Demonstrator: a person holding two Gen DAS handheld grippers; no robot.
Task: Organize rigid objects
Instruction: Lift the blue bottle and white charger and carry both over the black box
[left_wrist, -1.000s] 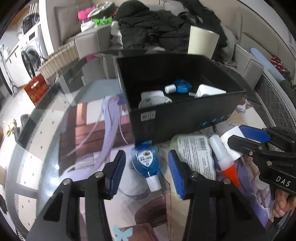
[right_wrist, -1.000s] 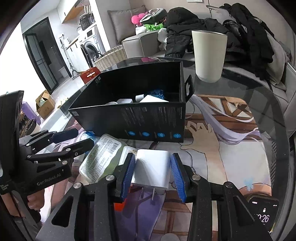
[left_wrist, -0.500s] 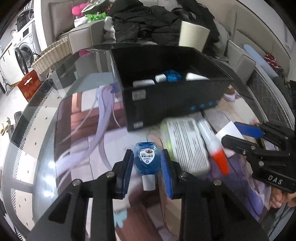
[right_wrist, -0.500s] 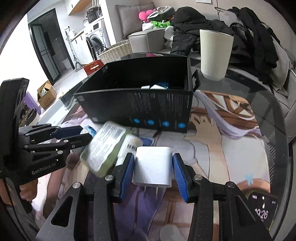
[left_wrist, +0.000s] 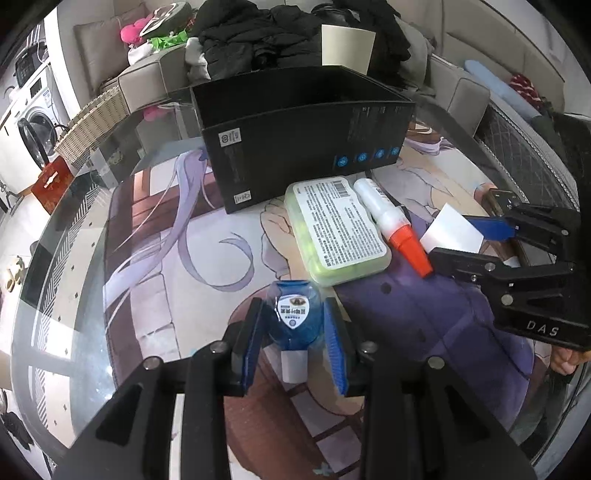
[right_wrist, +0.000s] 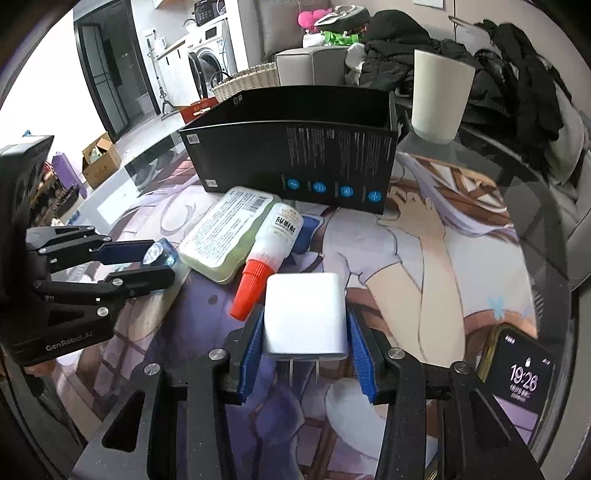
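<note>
Gripping a small blue bottle (left_wrist: 293, 317) in the left gripper (left_wrist: 293, 343) jaws and, at 3 o'clock, a light, stiff, smooth-sided white charger (right_wrist: 304, 317) across its flat sides in the right gripper (right_wrist: 306, 354) jaws

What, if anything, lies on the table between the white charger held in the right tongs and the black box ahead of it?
The glue bottle with its orange cap and the flat green case lie on the table just left of the straight line from the white charger to the black box. The box top is open; lifted over its near wall, nothing visible blocks the charger.
</note>
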